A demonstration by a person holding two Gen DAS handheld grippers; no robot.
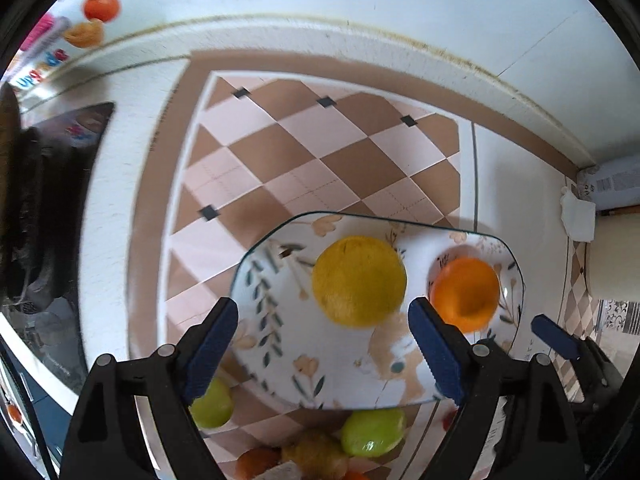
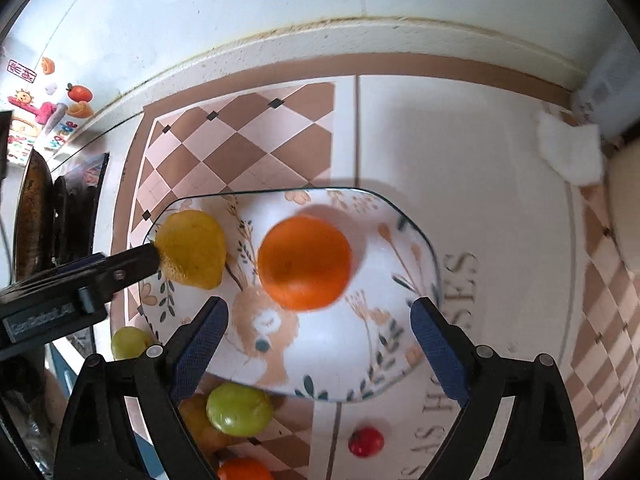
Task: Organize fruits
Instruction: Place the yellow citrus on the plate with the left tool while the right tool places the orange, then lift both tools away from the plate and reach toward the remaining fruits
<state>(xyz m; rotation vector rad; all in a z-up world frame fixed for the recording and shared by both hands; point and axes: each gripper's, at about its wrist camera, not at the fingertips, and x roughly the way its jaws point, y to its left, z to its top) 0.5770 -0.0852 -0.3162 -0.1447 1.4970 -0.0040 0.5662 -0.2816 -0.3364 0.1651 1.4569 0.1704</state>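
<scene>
Home interior; tiled floor (image 1: 304, 152); skirting board (image 2: 360, 40); children's fruit stickers (image 1: 100, 6) on wall; patterned plate (image 2: 340, 360).

Floral plate (image 1: 280, 332): on the checked mat (image 1: 304, 148), centre to 4 o'clock. On it: yellow fruit (image 1: 359, 280) at centre, orange (image 1: 466, 293) at 3 o'clock. Left gripper (image 1: 324, 344): jaws apart, empty, over the plate. Two green fruits (image 1: 212, 404) (image 1: 372, 432) at 6–7 o'clock, off the plate.
</scene>
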